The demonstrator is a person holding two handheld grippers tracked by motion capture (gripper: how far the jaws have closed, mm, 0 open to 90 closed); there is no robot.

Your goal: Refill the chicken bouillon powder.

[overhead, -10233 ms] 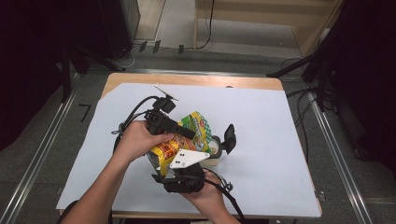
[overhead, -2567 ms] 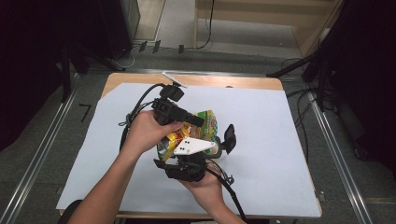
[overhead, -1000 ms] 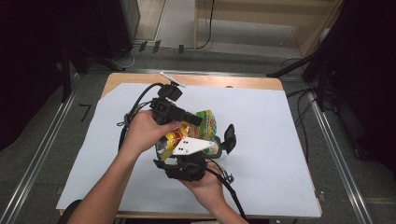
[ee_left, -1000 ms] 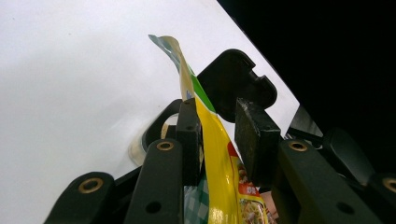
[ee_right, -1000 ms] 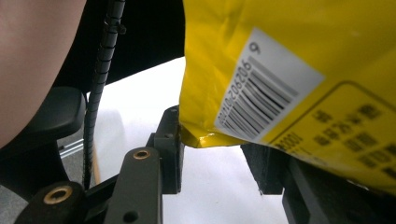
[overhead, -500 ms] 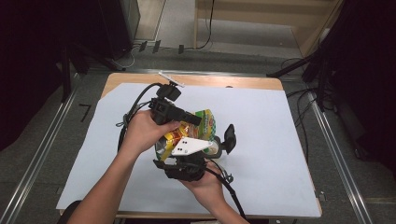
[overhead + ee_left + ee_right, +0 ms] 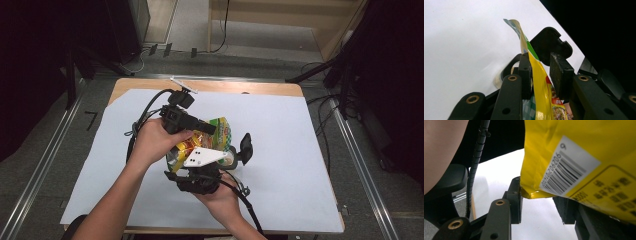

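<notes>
Centre of the high view, slightly left: both hands meet over a yellow snack bag (image 7: 212, 140) held above the white sheet (image 7: 300, 150) that covers the table (image 7: 240, 87). The left gripper (image 7: 197, 126) comes in from the upper left of the bag, its cable looping back over the person's left hand (image 7: 152, 142). The right gripper (image 7: 240, 152), with its grey three-cornered plate on top, sits at the bag's lower edge, the right hand (image 7: 222, 200) under it near the bottom centre. In the left gripper view the bag (image 7: 537, 82) stands edge-on between the jaws, set narrow; the left pad (image 7: 525, 75) lies against the foil, while a thin gap shows on the right side, so a firm pinch cannot be told. In the right gripper view the bag's barcode face (image 7: 579, 167) takes up the upper right; its lower corner hangs between the part-open jaws, just beside the left pad (image 7: 515, 197); whether the pads press on it cannot be told.
</notes>
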